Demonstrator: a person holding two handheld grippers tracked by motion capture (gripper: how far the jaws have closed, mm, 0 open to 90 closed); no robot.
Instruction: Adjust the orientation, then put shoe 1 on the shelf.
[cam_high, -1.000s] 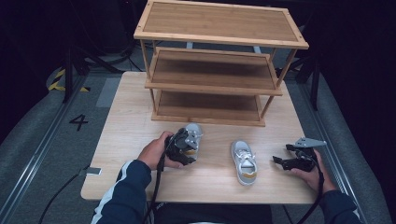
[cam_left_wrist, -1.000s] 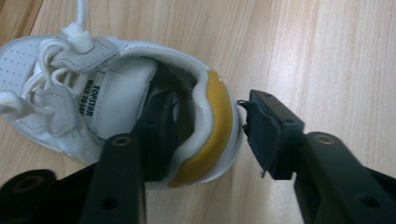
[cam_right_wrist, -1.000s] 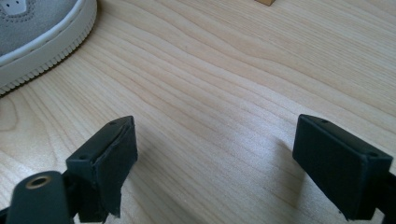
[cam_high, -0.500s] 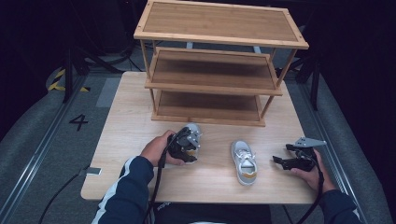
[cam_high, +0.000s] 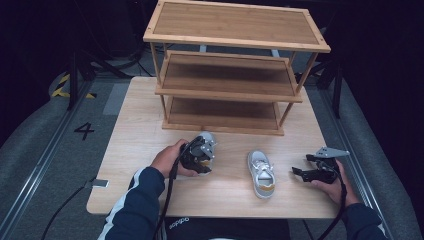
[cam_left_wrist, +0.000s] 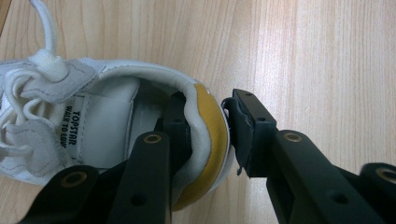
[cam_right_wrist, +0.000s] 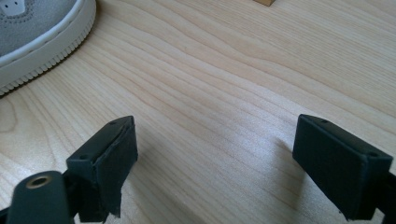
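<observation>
The left gripper (cam_left_wrist: 208, 140) has just been closing and pinches the heel of the white shoe (cam_left_wrist: 107, 135) at the lower left of its view; the right gripper (cam_right_wrist: 215, 163) is spread wide over the table (cam_right_wrist: 243, 84), a second shoe (cam_high: 261, 173) lying at centre of the high view.

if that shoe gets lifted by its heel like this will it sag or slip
The shoe looks small, so probably light. Its padded heel collar is pinched by the left gripper, so it may squash yet hold. The loose laces will likely dangle.
</observation>
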